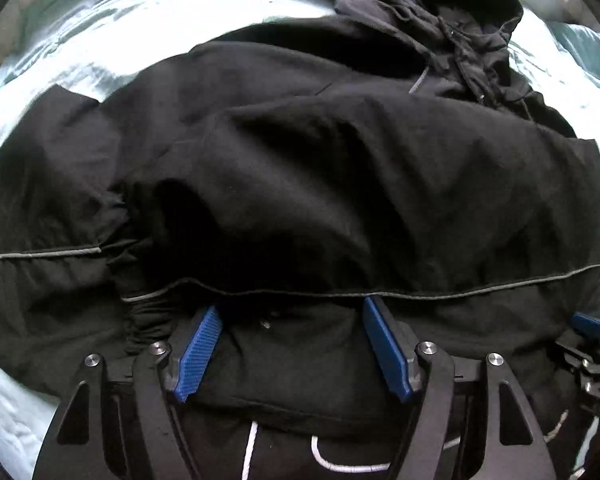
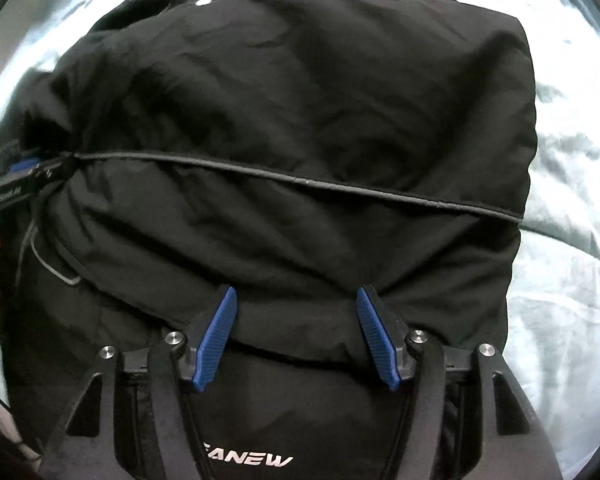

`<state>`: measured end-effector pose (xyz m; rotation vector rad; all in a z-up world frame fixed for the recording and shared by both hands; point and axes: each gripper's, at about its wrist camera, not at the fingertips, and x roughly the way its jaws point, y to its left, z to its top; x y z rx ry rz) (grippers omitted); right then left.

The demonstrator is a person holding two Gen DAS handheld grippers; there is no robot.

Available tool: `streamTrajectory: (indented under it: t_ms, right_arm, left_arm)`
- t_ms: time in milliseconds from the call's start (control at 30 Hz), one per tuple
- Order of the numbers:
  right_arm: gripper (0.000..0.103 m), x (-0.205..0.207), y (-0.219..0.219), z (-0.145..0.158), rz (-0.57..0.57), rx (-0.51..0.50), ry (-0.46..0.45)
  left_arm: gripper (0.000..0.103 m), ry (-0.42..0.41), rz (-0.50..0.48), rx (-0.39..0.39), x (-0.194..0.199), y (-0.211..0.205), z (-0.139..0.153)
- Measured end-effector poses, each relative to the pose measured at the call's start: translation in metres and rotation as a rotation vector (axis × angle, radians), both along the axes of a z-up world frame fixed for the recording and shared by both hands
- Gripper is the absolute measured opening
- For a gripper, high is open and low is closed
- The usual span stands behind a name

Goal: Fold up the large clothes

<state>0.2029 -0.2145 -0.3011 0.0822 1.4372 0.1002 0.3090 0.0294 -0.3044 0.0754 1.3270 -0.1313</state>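
A large black jacket (image 1: 300, 168) with thin grey piping lies partly folded on a pale bed; its hood and drawcords are bunched at the far right. It fills the right wrist view too (image 2: 292, 120). My left gripper (image 1: 292, 312) is open, its blue pads (image 1: 198, 352) astride the jacket's near folded edge. My right gripper (image 2: 294, 300) is open, its blue pads (image 2: 376, 340) astride a thick fold of the same jacket. The right gripper shows at the left view's right edge (image 1: 592, 328); the left one shows at the right view's left edge (image 2: 24, 176).
The pale teal satin bedspread (image 1: 120, 20) surrounds the jacket and shows at the right in the right wrist view (image 2: 572, 240). A dark garment with white "ANEW" lettering (image 2: 252, 460) is right under the right gripper.
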Motion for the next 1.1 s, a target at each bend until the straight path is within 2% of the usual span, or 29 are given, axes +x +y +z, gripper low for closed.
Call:
streamTrajectory:
  t_ms: [100,233,333,400,433,467,533,667,733,833,1033,1100]
  right_arm:
    - [0.064,0.009,-0.01,0.018,-0.012,0.024,-0.029]
    - [0.065,0.039,-0.025,0.044,-0.05,0.057,-0.126]
    - [0.065,0.077,-0.031,0.04,-0.088,0.016,-0.156]
    - [0.065,0.097,-0.034,0.022,-0.104,-0.032,-0.143]
    - [0.065,0.107,-0.035,0.003,-0.1,-0.034,-0.095]
    - [0.066,0.113,-0.036,-0.01,-0.102,-0.029,-0.072]
    - [0.068,0.116,-0.031,-0.01,-0.089,-0.059,-0.08]
    - [0.069,0.105,-0.025,-0.002,-0.087,-0.08,-0.108]
    - [0.069,0.091,-0.024,0.007,-0.099,-0.082,-0.1]
    - [0.069,0.063,-0.019,0.034,-0.099,-0.037,-0.104]
    - [0.07,-0.01,0.008,0.078,-0.133,0.07,-0.102]
    - [0.07,-0.04,0.01,0.071,-0.129,0.103,-0.083]
  left_arm:
    - [0.07,-0.051,-0.038,-0.013,-0.002,-0.003,0.028]
    - [0.07,-0.125,-0.012,-0.112,0.002,0.004,0.053]
    - [0.07,-0.112,0.047,-0.103,0.019,0.008,0.039]
    - [0.07,-0.068,0.088,-0.099,0.03,0.016,0.017]
    - [0.07,-0.044,0.093,-0.092,0.035,0.016,0.002]
    - [0.07,-0.046,0.086,-0.077,0.036,0.014,-0.001]
    - [0.07,-0.059,0.055,-0.024,0.036,0.004,0.001]
    - [0.07,-0.103,0.011,0.012,0.023,-0.002,0.016]
    - [0.07,-0.108,0.032,-0.022,0.006,0.007,0.03]
    - [0.07,-0.141,0.065,-0.021,-0.023,0.025,0.052]
    - [0.07,-0.172,0.189,-0.056,-0.096,0.09,0.086]
    - [0.07,-0.203,0.237,-0.068,-0.122,0.124,0.102]
